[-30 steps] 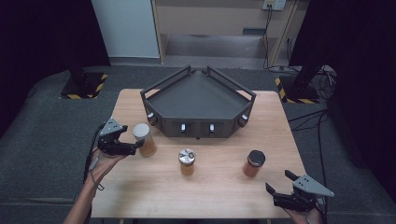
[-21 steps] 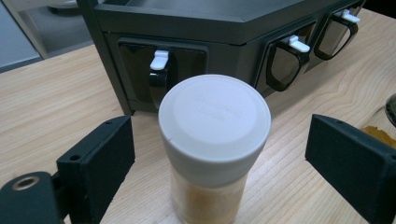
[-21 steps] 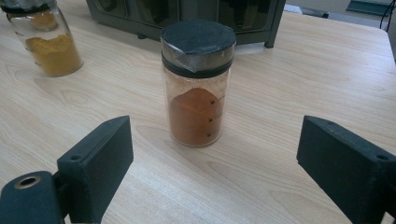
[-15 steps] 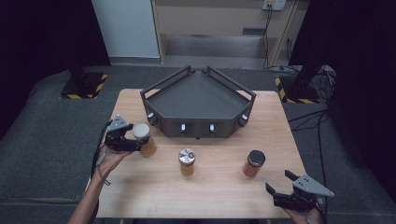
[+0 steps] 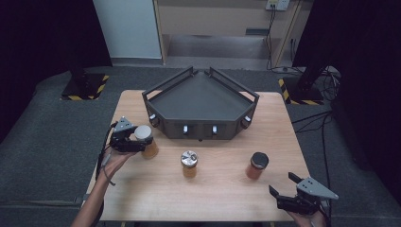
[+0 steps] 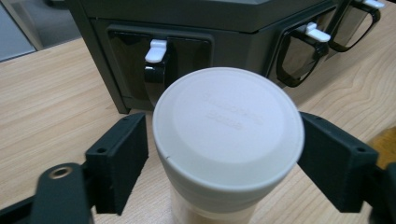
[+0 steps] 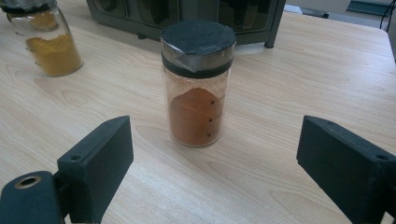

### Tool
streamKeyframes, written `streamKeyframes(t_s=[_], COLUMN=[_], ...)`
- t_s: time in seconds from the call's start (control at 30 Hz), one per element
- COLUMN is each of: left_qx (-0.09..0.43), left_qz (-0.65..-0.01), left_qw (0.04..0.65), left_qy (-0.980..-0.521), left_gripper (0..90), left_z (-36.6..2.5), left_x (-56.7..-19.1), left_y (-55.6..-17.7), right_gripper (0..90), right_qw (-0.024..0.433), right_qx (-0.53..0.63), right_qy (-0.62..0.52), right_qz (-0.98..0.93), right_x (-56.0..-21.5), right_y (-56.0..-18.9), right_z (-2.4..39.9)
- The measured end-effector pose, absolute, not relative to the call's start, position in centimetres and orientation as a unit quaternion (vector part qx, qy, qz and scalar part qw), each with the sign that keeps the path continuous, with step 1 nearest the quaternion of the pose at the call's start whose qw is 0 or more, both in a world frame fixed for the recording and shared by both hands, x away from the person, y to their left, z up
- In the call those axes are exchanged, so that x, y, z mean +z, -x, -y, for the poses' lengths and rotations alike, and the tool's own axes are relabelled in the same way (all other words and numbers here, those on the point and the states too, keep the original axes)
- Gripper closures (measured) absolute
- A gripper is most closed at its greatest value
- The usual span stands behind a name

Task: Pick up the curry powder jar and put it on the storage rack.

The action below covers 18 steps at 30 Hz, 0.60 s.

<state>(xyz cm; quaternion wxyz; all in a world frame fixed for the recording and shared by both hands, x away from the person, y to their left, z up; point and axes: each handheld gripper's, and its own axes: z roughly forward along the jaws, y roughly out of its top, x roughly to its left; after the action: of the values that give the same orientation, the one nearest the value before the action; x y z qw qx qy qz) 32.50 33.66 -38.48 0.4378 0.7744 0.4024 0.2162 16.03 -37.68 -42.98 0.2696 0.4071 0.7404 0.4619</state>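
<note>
The left hand-held gripper (image 5: 137, 144) has just been closing its jaws about the white-lidded jar (image 5: 144, 138) standing at the left of the counter (image 5: 217, 194); in the left gripper view the right jaw meets the lid's edge, while a thin gap shows at the left jaw, so a firm hold cannot be confirmed. Close behind that jar rises the dark tray (image 5: 201, 97), its front wall and white latch (image 6: 156, 49) directly ahead of the jaws. The right hand-held gripper (image 5: 283, 185) stands wide open and empty at the near right, facing the black-lidded jar (image 7: 197, 84), with the silver-lidded jar (image 5: 189, 162) standing mid-counter, well apart from both.
</note>
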Motion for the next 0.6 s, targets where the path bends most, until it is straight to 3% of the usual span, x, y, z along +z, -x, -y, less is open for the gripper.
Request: streamKeyframes(t_s=[0.13,0.6], left_qx=[0.218,0.223], left_qz=[-0.392,-0.394], left_qw=[0.441,0.439], left_qy=[-0.777,-0.776], left_gripper=[32.2,32.9], left_z=[-33.72,-33.33], left_x=[-38.84,-38.75], left_y=[-32.59,-32.39], right_gripper=[10.8,10.8], right_qw=[0.270,0.270], right_qx=[0.461,0.461], right_qy=[-0.407,-0.407], right_qz=[-0.741,-0.740], right_x=[-42.98,-43.00], right_y=[-16.04,-16.06], right_z=[37.68,37.69])
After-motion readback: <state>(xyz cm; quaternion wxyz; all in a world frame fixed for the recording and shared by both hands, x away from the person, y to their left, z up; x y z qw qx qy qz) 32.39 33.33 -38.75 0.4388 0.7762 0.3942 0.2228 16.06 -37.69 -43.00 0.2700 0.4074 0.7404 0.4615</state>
